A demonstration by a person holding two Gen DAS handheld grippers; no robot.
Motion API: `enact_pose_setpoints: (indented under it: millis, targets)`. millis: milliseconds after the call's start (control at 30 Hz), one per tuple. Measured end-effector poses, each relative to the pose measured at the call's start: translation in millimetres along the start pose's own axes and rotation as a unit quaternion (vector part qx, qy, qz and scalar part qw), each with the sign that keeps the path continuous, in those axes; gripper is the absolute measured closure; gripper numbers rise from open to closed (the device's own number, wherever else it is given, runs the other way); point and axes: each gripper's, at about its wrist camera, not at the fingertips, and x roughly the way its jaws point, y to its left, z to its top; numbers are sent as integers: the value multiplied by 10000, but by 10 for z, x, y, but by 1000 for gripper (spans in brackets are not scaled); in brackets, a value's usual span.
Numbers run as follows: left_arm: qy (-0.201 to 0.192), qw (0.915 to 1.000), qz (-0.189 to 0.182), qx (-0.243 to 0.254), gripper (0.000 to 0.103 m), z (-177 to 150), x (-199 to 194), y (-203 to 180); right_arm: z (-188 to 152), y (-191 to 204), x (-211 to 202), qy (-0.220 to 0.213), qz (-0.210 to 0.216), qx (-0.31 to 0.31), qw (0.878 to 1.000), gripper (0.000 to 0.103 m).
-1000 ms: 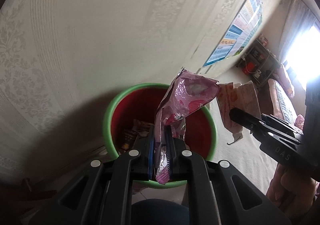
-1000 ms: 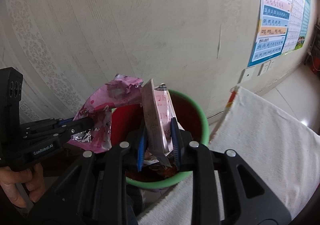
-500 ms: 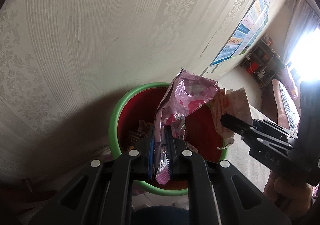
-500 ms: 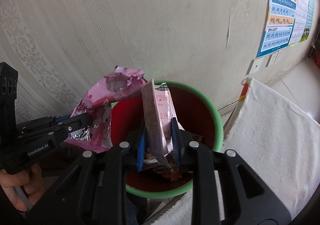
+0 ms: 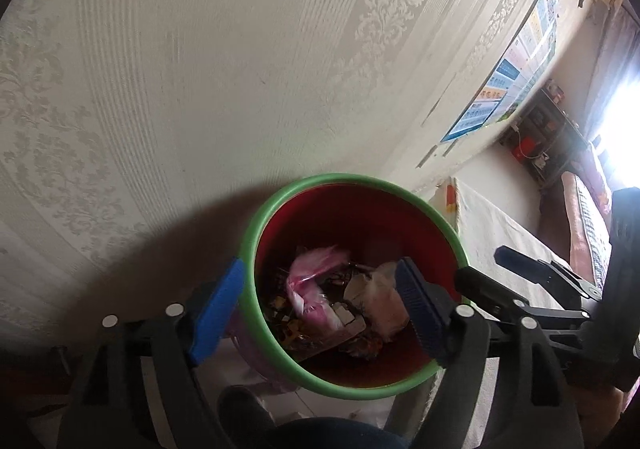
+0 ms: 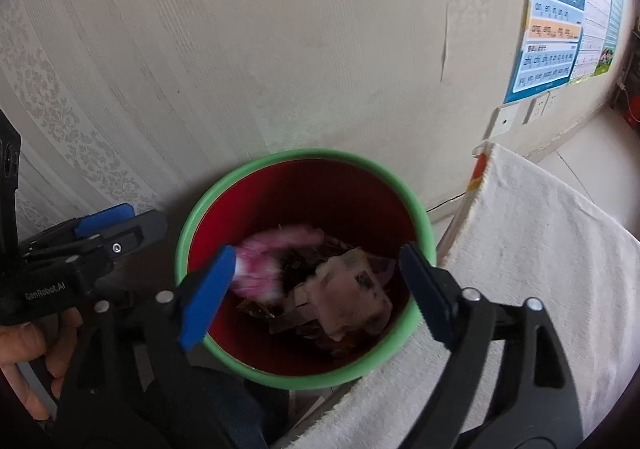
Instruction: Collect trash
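Observation:
A red bin with a green rim (image 5: 280, 205) (image 6: 248, 169) stands against the wall. A pink wrapper (image 5: 310, 281) (image 6: 264, 265) and a pale wrapper (image 5: 380, 297) (image 6: 348, 297) lie inside it on other trash. My left gripper (image 5: 320, 305) is open and empty above the bin mouth. My right gripper (image 6: 316, 293) is open and empty above the bin too. The right gripper shows at the right of the left wrist view (image 5: 520, 281), and the left gripper shows at the left of the right wrist view (image 6: 92, 241).
A table under a white cloth (image 6: 540, 249) (image 5: 500, 225) stands right beside the bin. The patterned wall (image 5: 240, 69) is close behind it. A poster (image 6: 560, 9) hangs on the wall at the right. Shelves (image 5: 540, 129) stand far right.
Both grippers opened wide. The pink wrapper dropped from my left gripper and the pale wrapper from my right gripper into the bin.

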Motion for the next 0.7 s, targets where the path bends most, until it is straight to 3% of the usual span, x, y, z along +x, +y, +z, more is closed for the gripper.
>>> enact_pose_setpoints:
  millis: [67,167,367,700]
  targets:
    - [-45,10000,4,-51,19,-6,-37,1,-10,-32,-73,-76,-60,29,9999,5]
    - [-78,9999,-13,-81,8,-18,-88,-16,-27,-94,-206,-167,-131,52,9998,5]
    - [-100,9996,-166,197,8,-149,-183,-333,-175,-282,-538,-330,-278,157,9989,5]
    - [-74,9922,-629,1072,8,-547,-333,-1302,-883,-916,-1439,-800,-1187,494,9885,5]
